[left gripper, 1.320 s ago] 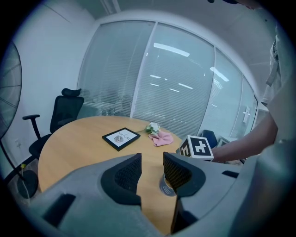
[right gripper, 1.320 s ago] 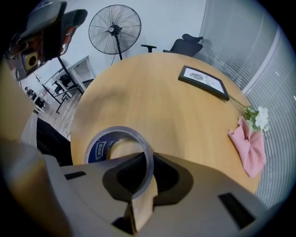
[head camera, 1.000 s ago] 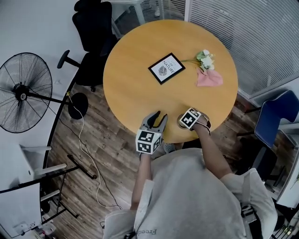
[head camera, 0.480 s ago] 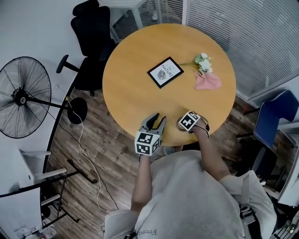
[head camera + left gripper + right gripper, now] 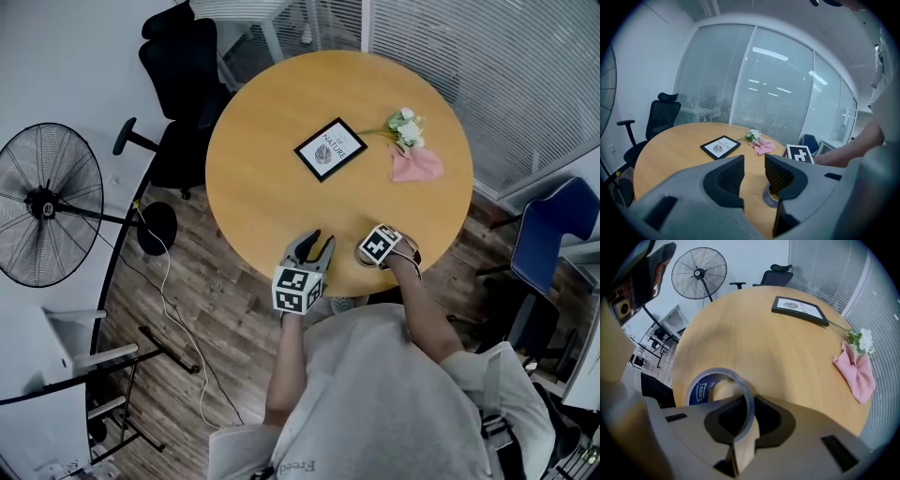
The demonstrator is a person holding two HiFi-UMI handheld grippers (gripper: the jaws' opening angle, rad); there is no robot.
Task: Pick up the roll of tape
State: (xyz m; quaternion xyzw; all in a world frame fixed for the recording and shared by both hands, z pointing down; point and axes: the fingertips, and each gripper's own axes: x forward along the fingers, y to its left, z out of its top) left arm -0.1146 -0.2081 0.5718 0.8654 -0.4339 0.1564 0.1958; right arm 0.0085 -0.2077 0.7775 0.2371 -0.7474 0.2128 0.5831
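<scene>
A roll of clear tape (image 5: 717,380) with a blue printed core stands near the front edge of the round wooden table (image 5: 272,178). My right gripper (image 5: 743,414) points steeply down and is shut on the roll's wall, one jaw inside the ring and one outside. In the head view the roll (image 5: 364,250) shows only partly, beside the right gripper (image 5: 371,251) and its marker cube. Just left of it my left gripper (image 5: 317,238) hovers at the table's edge, jaws open and empty. In the left gripper view the tape (image 5: 768,197) lies behind the right jaw of that gripper (image 5: 754,165).
A framed print (image 5: 330,150), white flowers (image 5: 407,125) and a pink cloth (image 5: 416,165) lie on the far half of the table. A standing fan (image 5: 42,202) and a black office chair (image 5: 183,66) are on the left, and a blue chair (image 5: 555,246) on the right.
</scene>
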